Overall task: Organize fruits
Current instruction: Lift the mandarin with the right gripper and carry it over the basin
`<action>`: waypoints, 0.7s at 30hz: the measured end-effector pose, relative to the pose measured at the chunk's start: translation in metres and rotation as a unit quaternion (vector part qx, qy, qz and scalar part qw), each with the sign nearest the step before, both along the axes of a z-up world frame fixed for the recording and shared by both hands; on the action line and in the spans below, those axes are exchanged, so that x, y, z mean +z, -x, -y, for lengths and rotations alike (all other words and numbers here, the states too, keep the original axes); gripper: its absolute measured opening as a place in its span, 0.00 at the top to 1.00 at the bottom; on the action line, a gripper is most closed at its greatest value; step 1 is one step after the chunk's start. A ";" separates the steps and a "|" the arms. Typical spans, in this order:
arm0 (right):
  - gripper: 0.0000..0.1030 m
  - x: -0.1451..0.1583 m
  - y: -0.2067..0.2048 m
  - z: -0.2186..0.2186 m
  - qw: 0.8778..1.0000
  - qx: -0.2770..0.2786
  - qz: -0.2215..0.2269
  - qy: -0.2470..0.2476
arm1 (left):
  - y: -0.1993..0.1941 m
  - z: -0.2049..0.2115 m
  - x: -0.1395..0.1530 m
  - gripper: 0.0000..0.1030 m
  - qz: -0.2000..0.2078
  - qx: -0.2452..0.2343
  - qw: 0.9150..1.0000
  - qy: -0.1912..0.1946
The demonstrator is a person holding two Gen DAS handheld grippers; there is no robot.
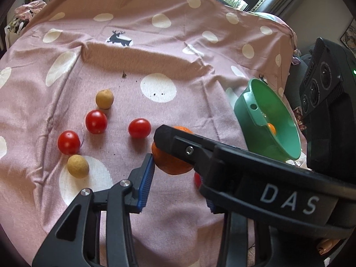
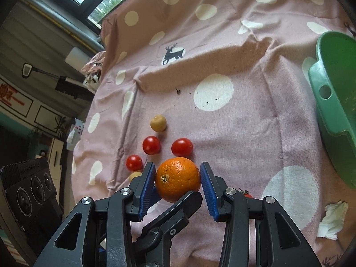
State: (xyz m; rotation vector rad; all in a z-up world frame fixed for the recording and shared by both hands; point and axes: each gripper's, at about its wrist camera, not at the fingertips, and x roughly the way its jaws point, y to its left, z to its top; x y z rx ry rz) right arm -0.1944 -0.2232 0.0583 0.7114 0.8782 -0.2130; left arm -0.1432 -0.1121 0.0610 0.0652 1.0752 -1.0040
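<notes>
Orange (image 2: 177, 179) pinched by both grippers' fingers; three tomatoes (image 2: 182, 147) just behind; green bowl (image 2: 333, 102) right.

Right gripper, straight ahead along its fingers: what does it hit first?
The orange: it sits between the blue pads of the right gripper, which seem to press on it. Beyond it, probably the nearest red cherry tomato on the pink cloth, though depth is hard to judge.

A round, dimpled orange fruit (image 2: 177, 179) is held between the blue ribbed pads (image 2: 147, 188) of the right gripper (image 2: 178, 185) above a pink cloth with white dots (image 2: 244, 122); three small red tomatoes (image 2: 151, 145) are seen beyond it.
</notes>
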 end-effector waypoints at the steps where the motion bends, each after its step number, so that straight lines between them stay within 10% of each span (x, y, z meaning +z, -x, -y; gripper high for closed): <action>1: 0.56 0.002 0.001 -0.001 1.000 -0.001 0.004 0.002 | 0.002 -0.001 0.003 0.61 0.006 0.000 1.000 0.003; 21: 0.56 0.055 0.048 0.010 0.994 -0.036 0.101 0.036 | 0.038 0.016 0.055 0.61 0.085 -0.025 0.994 0.060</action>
